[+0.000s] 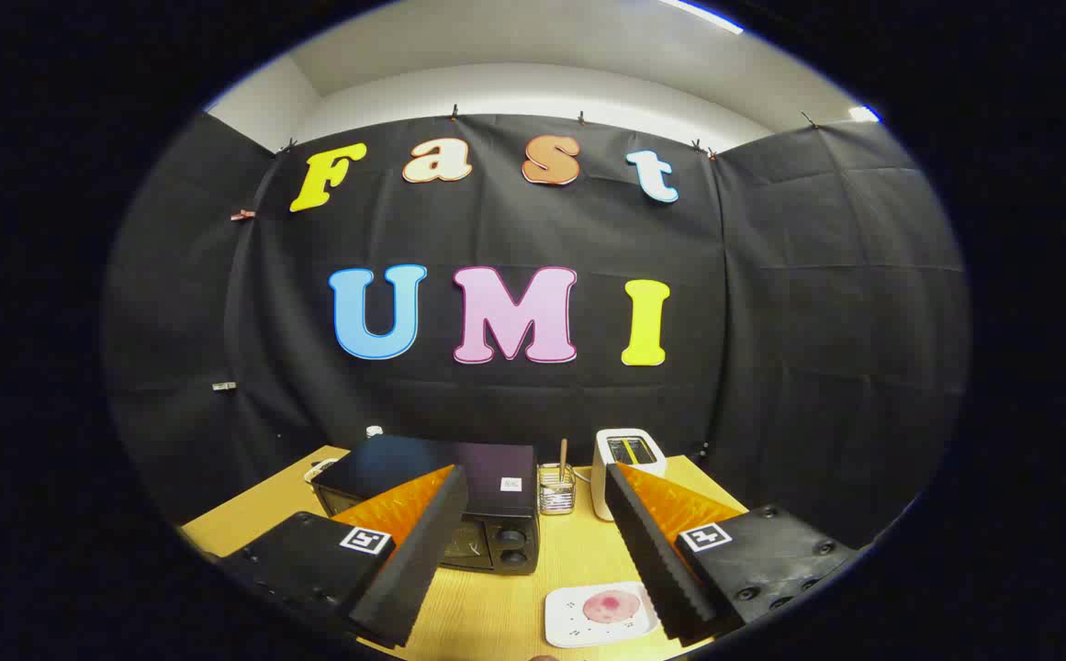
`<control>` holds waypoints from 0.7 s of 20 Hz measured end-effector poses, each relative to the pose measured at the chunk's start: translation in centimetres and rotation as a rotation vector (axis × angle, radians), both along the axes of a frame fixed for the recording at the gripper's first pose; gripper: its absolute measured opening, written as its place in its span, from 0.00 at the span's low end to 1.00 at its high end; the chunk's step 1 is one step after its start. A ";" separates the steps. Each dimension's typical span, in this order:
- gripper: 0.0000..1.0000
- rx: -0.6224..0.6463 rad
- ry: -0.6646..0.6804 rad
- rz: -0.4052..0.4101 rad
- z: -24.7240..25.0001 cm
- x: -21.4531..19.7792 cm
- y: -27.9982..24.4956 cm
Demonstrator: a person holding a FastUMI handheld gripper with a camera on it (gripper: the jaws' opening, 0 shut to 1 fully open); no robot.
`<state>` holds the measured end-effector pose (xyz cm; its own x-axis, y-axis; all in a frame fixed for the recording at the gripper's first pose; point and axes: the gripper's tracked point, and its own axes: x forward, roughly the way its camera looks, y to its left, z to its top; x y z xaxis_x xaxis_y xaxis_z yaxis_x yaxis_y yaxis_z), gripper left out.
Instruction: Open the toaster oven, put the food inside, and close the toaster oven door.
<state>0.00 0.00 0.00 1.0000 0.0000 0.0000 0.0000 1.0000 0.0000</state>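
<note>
A black toaster oven (459,477) stands on the wooden table (542,560), beyond my fingers and partly behind the left one; its door looks closed and two knobs show at its right end. A white square plate (574,622) with a round pink slice of food (612,606) lies on the table near the right finger. My gripper (537,551) hovers above the table, open, with nothing between its fingers.
A white slot toaster (626,459) stands at the back of the table, right of the oven. Between them is a small clear holder (556,488) with a wooden stick in it. A small white object (319,470) lies left of the oven.
</note>
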 end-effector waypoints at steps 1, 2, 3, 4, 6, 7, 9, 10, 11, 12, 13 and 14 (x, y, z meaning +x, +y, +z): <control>0.98 0.002 0.007 0.002 -0.3 0.1 0.2; 0.98 0.006 0.013 0.003 -0.5 0.1 0.4; 0.98 0.008 0.016 0.005 -0.7 0.1 0.7; 0.98 0.006 0.019 0.006 -0.8 0.1 0.9; 0.98 -0.001 0.022 0.010 -1.0 0.1 1.3; 0.98 -0.006 0.023 0.011 -1.1 0.2 1.4; 0.98 -0.012 0.023 0.009 -1.2 0.2 1.5; 0.98 -0.013 0.025 0.007 -1.3 0.2 1.6; 0.98 -0.013 0.027 0.005 -1.4 0.3 1.6; 0.98 -0.010 0.030 0.004 -1.5 0.4 1.7; 0.98 -0.006 0.033 0.004 -1.7 0.5 1.8; 0.98 -0.004 0.035 0.008 -1.8 0.6 1.9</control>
<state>0.59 1.93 -1.82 0.9994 0.0075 -0.0351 -0.0076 1.0000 -0.0039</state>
